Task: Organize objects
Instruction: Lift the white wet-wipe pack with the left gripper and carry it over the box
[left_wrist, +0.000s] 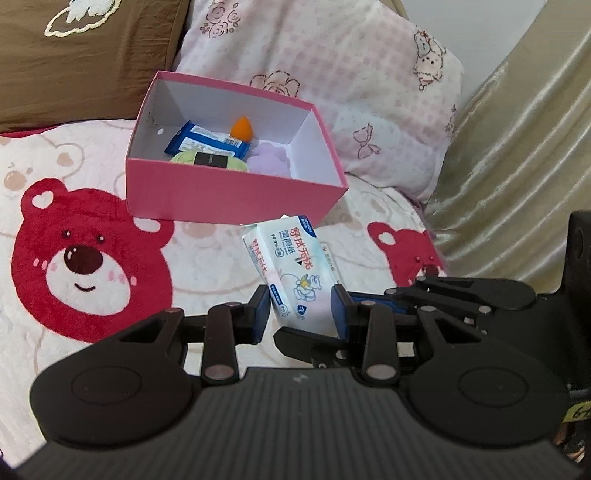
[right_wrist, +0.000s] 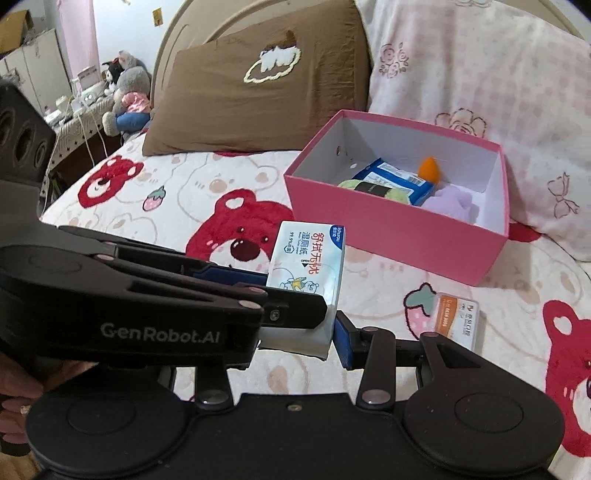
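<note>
The left gripper (left_wrist: 301, 312) pinches the wet-wipe pack (left_wrist: 291, 271) low down, held off the bedspread (left_wrist: 92, 350) just before the pink box (left_wrist: 236, 199). The right gripper (right_wrist: 295, 334) seems to clamp it too, though one finger is hidden. One should let go before lifting it over the rim.

The bed (right_wrist: 177, 192) has a cream cover printed with red bears and small strawberries. On it stands a pink box (right_wrist: 391, 240), open at the top, near two pillows. A brown pillow (right_wrist: 258, 96) lies at the head of the bed, and a pink-patterned pillow (right_wrist: 480, 92) lies beside it, just behind the box. A small orange and white packet (right_wrist: 456, 319) lies flat on the cover, in front of the box.
</note>
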